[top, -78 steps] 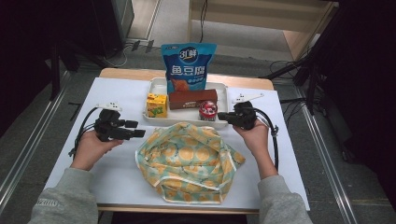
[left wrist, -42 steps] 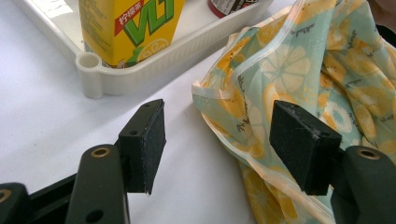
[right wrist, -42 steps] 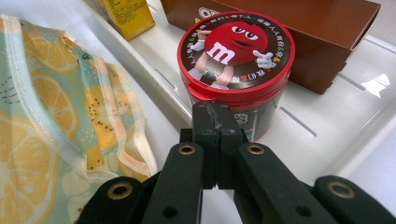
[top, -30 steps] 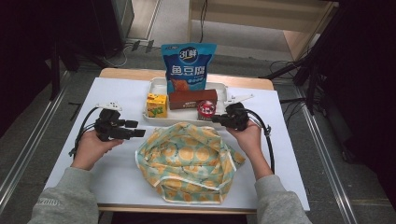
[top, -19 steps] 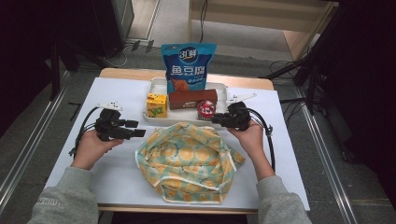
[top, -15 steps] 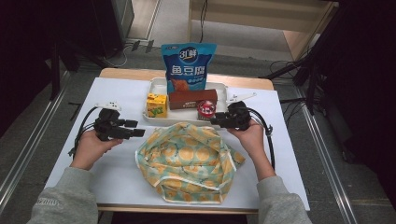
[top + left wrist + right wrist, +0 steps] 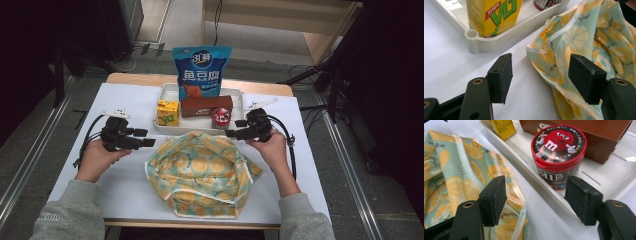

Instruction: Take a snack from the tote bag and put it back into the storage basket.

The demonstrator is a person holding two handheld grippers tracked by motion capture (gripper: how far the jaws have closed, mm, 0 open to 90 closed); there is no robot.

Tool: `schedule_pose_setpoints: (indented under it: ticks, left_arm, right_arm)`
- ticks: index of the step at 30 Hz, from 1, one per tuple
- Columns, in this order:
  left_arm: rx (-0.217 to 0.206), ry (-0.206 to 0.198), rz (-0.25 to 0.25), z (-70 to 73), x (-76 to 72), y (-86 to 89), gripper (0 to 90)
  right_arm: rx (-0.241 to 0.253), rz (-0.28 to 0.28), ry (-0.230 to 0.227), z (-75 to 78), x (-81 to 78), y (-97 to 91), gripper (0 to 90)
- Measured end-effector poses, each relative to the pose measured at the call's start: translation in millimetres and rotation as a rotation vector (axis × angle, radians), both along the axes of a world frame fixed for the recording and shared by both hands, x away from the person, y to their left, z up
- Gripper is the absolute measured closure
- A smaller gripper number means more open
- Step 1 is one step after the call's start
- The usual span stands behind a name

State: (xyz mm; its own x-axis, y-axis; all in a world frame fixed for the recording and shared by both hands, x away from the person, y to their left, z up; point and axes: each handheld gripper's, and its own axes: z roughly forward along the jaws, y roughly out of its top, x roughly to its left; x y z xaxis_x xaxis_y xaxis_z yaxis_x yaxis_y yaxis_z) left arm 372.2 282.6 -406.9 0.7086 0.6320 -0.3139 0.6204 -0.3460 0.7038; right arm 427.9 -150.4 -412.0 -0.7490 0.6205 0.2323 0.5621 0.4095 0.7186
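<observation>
both hand-held grippers, left (image 7: pixel 540 75) and right (image 7: pixel 535 200), gape empty beside the lemon-print bag (image 7: pixel 200 172), right's jaws just opening.

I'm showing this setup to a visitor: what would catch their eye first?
Probably the lemon-print cloth bag spread at the table's near middle, between the left gripper and right gripper. Behind it, the tall blue snack pouch stands at the white tray, with a red-lidded candy tub beside a brown box.
</observation>
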Motion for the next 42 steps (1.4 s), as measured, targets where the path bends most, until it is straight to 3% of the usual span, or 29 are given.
schedule_pose_setpoints:
  ticks: [18, 42]
  left_arm:
    - [-0.002, 0.001, -0.001, 0.8, -1.0, 0.5, 36.2]
    - [-0.001, 0.002, -0.004, 0.6, -1.3, 0.0, 36.1]
  right_arm:
    - [0.012, 0.0, -0.034, 9.4, -26.1, -7.0, 35.0]
    - [0.021, 0.0, -0.062, 5.6, -54.2, -22.5, 29.1]
